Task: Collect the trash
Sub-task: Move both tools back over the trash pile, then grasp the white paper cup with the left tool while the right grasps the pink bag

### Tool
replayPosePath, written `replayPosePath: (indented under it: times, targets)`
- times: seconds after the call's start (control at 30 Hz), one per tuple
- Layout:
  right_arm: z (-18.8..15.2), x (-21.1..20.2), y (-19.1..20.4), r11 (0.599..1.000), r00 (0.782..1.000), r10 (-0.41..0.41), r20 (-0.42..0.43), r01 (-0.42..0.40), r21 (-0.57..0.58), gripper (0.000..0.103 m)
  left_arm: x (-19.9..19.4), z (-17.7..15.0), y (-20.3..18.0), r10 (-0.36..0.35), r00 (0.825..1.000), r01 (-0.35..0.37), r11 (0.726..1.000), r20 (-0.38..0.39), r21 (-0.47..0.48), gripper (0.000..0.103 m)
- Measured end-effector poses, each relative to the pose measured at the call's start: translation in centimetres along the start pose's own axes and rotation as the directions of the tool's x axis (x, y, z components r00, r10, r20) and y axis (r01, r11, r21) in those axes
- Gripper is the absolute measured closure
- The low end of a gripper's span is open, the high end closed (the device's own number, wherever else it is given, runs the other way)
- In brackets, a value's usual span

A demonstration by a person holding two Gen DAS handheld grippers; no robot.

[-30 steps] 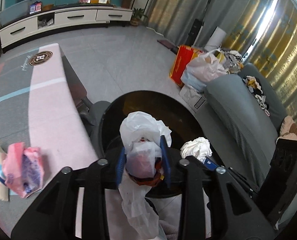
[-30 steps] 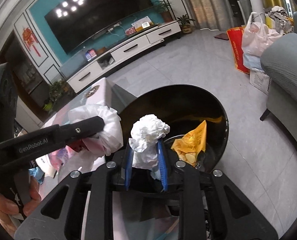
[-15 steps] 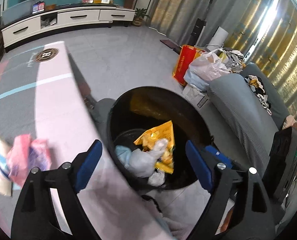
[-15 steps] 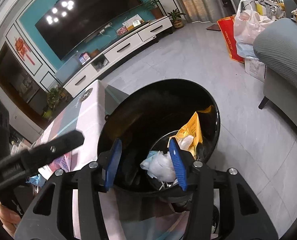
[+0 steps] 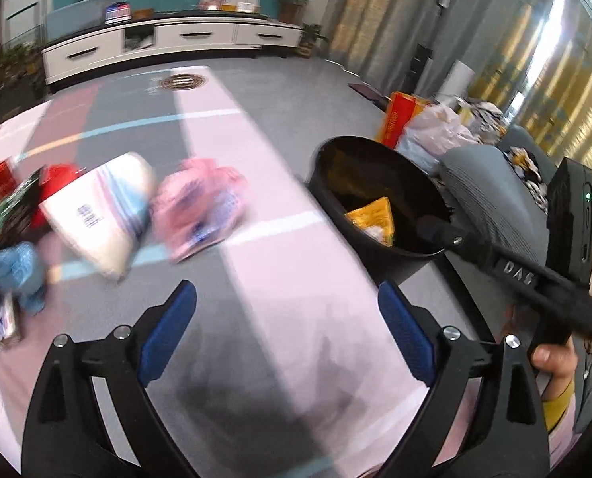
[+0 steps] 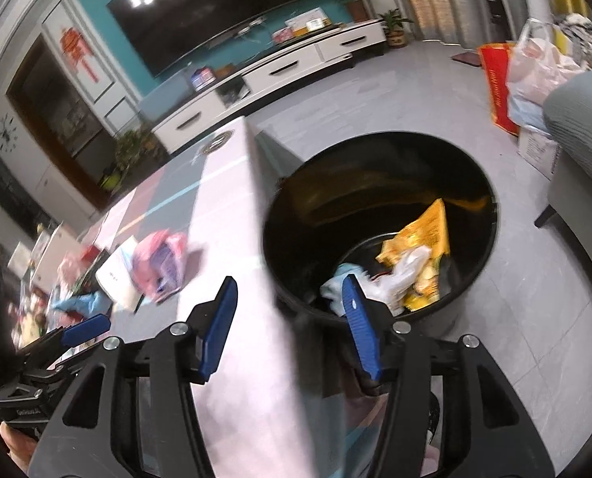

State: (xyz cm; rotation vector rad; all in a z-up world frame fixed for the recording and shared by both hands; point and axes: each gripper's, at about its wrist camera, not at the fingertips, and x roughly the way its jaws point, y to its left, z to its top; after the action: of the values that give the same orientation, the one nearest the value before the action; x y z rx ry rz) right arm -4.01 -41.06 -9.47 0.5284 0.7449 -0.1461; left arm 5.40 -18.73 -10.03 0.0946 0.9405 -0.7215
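Left claw (image 5: 287,332) swung from bin (image 6: 491,235) to table (image 5: 296,318); both claws wide, empty; right claw (image 6: 290,328) over bin edge.

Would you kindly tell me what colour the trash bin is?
Black; the trash bin shows best in the right wrist view.

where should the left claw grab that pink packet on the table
Probably by its raised crumpled middle, coming from above with the left claw open wide. The pink packet lies flat on the table, so its edges look too low to pinch.
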Motion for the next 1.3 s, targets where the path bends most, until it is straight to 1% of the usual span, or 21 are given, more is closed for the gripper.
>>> replayPosePath:
  times: [0.17,0.27,0.4,0.53,0.63,0.8,0.87,0.93,1.07,1.13,1.2,1.3]
  targets:
    - [-0.8,0.1,3.8,0.995,0.999,0.030,-0.038,-0.034,-0.095,0.047,-3.5,-2.9,4.4,0.058,0.998,-0.055,0.994,0.025,-0.093,0.010]
    - [-1.4,0.4,5.9,0.988,0.997,0.050,-0.062,-0.058,-0.141,0.043,-5.6,-4.4,7.4,0.093,0.995,-0.085,0.981,0.036,-0.173,0.010]
    - [-2.1,0.9,8.4,0.979,0.993,0.064,-0.096,-0.081,-0.188,0.042,-8.4,-6.1,10.6,0.142,0.988,-0.121,0.958,0.064,-0.258,0.010]
    - [-2.9,1.8,10.4,0.969,0.989,0.068,-0.130,-0.096,-0.227,0.042,-10.1,-7.4,13.0,0.146,0.985,-0.109,0.940,0.092,-0.324,0.010]
    - [-3.3,2.6,11.8,0.964,0.987,0.066,-0.148,-0.102,-0.248,0.042,-10.7,-8.1,14.3,0.125,0.986,-0.078,0.928,0.108,-0.363,0.010]
    - [-3.1,3.6,13.1,0.963,0.987,0.064,-0.150,-0.101,-0.250,0.042,-9.7,-8.2,14.6,0.060,0.990,-0.003,0.911,0.125,-0.413,0.010]
    - [-3.0,4.0,13.3,0.963,0.989,0.050,-0.138,-0.085,-0.257,0.042,-8.7,-7.7,14.1,0.057,0.991,-0.001,0.912,0.124,-0.411,0.010]
    - [-2.7,4.4,13.7,0.959,0.993,0.025,-0.118,-0.057,-0.277,0.042,-7.7,-7.0,13.7,0.070,0.990,-0.015,0.914,0.119,-0.406,0.010]
    - [-2.0,5.8,14.4,0.957,0.992,0.040,-0.116,-0.071,-0.281,0.042,-6.0,-5.1,13.0,0.066,0.988,-0.003,0.915,0.142,-0.403,0.010]
    - [-1.5,6.5,14.7,0.956,0.993,0.050,-0.104,-0.078,-0.282,0.042,-4.8,-3.8,12.7,0.066,0.987,0.001,0.910,0.149,-0.414,0.010]
    - [-0.9,7.4,15.0,0.956,0.994,0.060,-0.093,-0.084,-0.280,0.042,-3.6,-2.9,12.6,0.070,0.985,0.005,0.899,0.157,-0.437,0.010]
    - [-0.1,9.3,15.2,0.958,0.993,0.072,-0.092,-0.094,-0.271,0.042,-2.2,-1.9,13.2,0.072,0.982,0.021,0.874,0.172,-0.486,0.010]
